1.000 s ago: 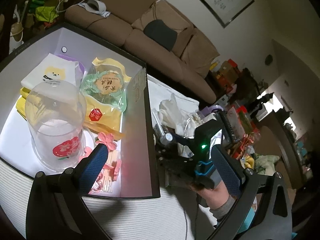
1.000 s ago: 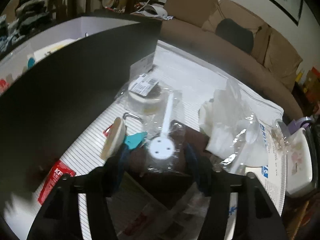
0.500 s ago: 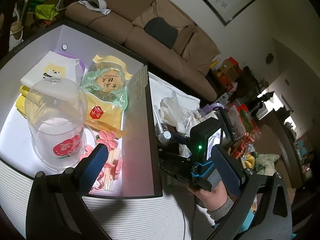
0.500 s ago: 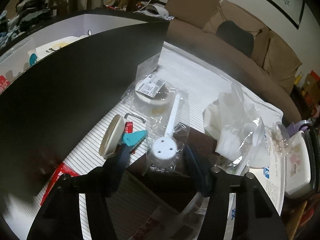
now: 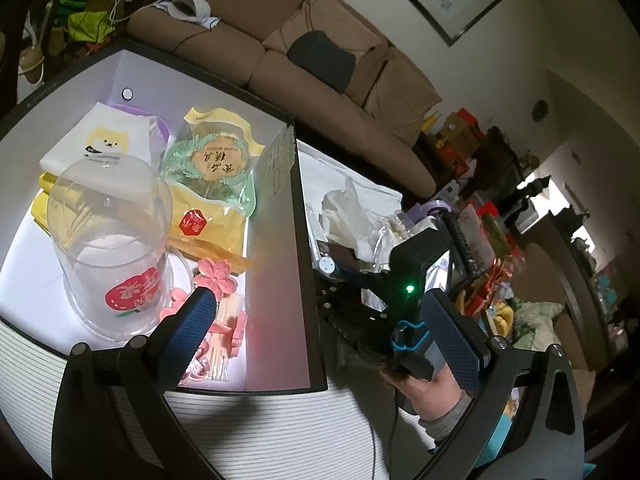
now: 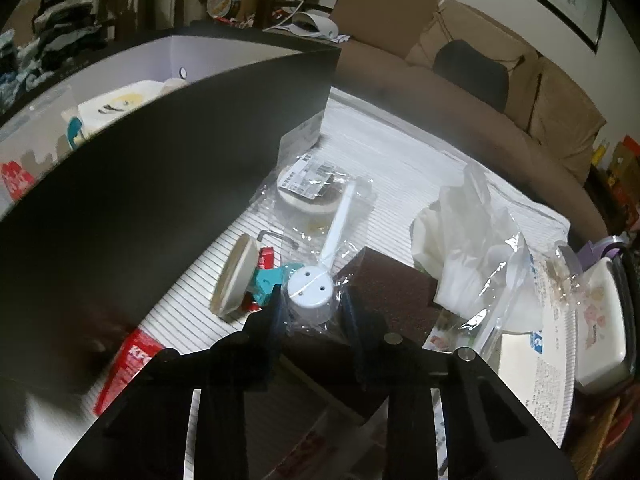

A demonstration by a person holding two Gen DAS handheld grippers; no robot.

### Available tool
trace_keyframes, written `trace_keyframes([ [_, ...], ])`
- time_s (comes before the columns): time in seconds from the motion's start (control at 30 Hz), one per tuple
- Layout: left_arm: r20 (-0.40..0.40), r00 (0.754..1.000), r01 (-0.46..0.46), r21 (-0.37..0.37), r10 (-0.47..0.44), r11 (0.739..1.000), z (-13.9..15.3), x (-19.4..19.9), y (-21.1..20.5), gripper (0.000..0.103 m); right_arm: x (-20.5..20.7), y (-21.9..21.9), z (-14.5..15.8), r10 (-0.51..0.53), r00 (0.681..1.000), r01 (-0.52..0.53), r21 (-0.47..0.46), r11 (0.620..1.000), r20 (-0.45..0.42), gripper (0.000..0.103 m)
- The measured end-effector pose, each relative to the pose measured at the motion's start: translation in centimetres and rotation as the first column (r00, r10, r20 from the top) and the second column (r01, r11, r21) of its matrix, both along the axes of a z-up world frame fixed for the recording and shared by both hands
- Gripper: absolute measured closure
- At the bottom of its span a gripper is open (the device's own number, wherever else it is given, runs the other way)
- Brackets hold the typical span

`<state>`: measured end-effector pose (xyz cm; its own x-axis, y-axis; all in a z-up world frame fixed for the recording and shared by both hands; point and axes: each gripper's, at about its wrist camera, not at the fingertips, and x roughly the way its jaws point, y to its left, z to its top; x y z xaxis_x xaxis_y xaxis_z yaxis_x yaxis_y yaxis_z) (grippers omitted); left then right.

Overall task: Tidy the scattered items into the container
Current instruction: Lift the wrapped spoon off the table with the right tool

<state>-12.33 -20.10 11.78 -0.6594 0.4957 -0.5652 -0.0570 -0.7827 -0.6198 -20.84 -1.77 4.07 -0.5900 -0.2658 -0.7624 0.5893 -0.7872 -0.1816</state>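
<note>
White-mat table [image 6: 400,168], box [image 6: 160,184] at left. Right tool [image 6: 310,306] jaws just closing, pinching bagged white brush [image 6: 310,288] beside box. Left tool [image 5: 320,320] wide open, empty.

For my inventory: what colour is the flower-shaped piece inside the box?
Pink flower-shaped piece, seen best in the left wrist view.

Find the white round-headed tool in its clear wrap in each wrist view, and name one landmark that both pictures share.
Left wrist view: the wrapped white tool shows only its round head, mid-picture, just right of the box.
Right wrist view: lower centre, between the jaws of the right gripper, which have just been closing on it.
Shared landmark: the box's black side wall, left of the tool in both.
</note>
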Motion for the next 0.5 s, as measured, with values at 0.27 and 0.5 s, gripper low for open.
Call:
trace_keyframes([
  [0.27, -0.003, 1.0, -0.004, 0.018, 0.004, 1.0, 0.1, 0.0, -0.6, 0.0, 1.6, 2.5, 4.8, -0.023, 0.999, 0.027, -0.163, 0.986, 0.027, 0.075],
  [0.5, -0.021, 0.997, 0.079, -0.063, -0.081, 0.995, 0.7, 0.1, 2.6, 0.0, 5.5, 7.0, 11.0, -0.043, 0.999, 0.041, -0.289, 0.956, 0.001, 0.075],
])
